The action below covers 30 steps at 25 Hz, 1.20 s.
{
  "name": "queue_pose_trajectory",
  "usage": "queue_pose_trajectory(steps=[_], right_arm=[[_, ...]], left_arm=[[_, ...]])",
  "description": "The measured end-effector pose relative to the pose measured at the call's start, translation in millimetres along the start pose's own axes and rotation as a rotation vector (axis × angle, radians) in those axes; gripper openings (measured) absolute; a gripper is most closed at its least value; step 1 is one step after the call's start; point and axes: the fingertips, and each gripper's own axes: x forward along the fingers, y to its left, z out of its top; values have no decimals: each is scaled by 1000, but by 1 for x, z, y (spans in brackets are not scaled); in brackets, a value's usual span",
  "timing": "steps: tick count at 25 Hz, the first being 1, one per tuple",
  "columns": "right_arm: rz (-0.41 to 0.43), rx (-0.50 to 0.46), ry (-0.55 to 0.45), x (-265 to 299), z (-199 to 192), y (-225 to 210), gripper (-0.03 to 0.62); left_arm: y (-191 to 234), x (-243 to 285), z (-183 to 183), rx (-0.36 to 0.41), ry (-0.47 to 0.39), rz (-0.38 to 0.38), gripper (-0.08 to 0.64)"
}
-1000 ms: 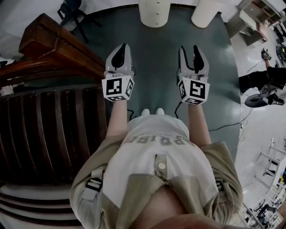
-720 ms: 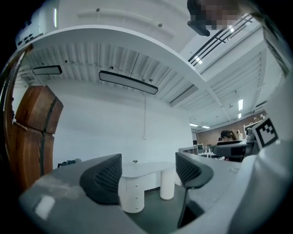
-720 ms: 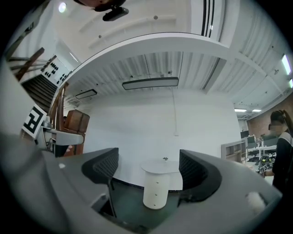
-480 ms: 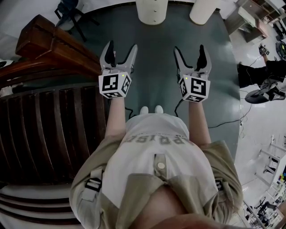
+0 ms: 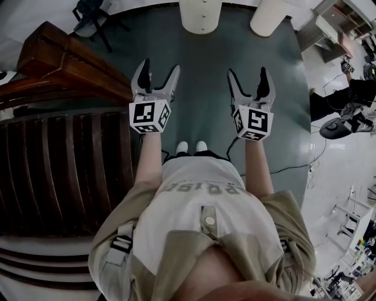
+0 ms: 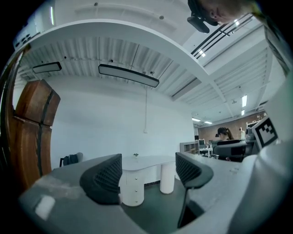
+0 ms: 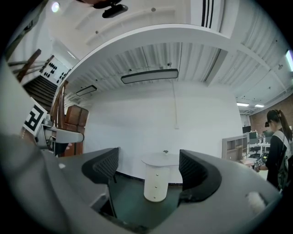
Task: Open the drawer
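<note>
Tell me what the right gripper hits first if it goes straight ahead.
Probably the white drawer cabinet, framed between the open jaws of the right gripper; only floor lies before it, depth unclear.

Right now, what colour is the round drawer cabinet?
The round drawer cabinet is white; right gripper view shows it best.

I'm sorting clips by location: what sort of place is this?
Probably an open-plan office or lab: a white drawer pedestal under a table, a dark wooden staircase, a green floor, and a shelving unit beyond.

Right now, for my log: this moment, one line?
left hand-held gripper: just opened, empty | right hand-held gripper: just opened, empty | drawers: unreached
</note>
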Motion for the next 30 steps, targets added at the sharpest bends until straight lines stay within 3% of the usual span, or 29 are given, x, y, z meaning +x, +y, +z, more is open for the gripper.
queue_pose_trajectory(steps=[11,18,22,27,30], right_arm=[[29,-1,18,23,-14,-15,407],[40,-20,13,-25,-22,72,407],[20,-16,29,59,-29,27,407],[2,-20,15,106,-19,21,407],[-10,-12,16,180,-17,-14,407]], left_arm=[[11,18,-13,0,31,53,367],[53,-68,-23,-15,17,55,368],[67,35,-21,-4,23,22,367],[93,82,-11,-4,14,1,367],[108,166,-2,-1,10,-17,368]])
